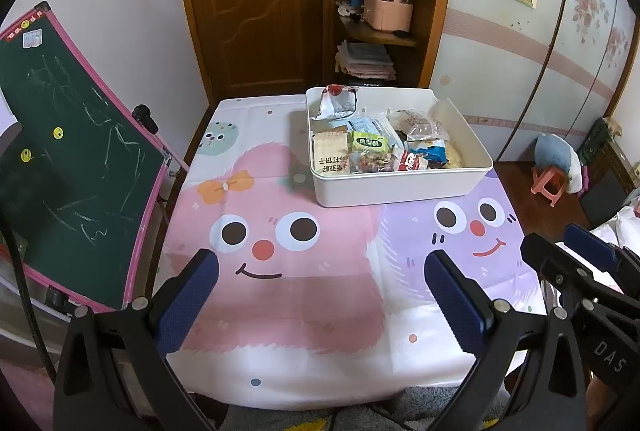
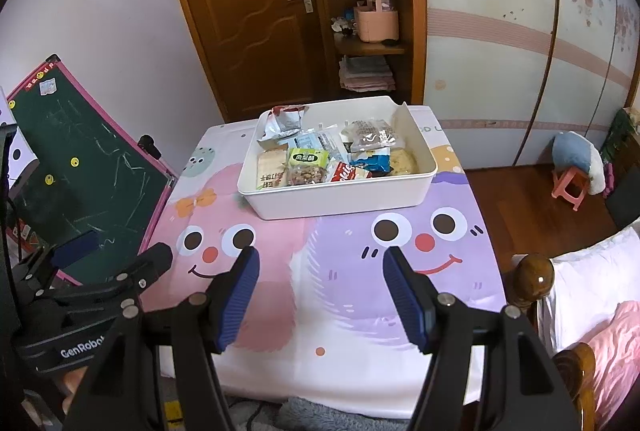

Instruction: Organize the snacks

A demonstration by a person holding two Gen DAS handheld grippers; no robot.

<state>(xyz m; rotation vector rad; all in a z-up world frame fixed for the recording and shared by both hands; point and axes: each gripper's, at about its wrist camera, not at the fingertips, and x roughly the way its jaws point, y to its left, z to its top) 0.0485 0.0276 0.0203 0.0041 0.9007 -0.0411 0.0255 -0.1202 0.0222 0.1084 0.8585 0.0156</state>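
Above tablecloth [image 1: 280,303], both hand-held grippers [image 1: 320,283] [image 2: 320,283] hover, spread, empty.

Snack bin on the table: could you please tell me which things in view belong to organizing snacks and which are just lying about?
Belongs to the job:
white bin
green snack packet
silver foil bag
blue wrapper

Just lying about:
chalkboard
pink basket
pink stool

Snack packets [image 1: 372,147] lie in a bin [image 1: 400,191] on the table's [image 1: 280,351] far side.
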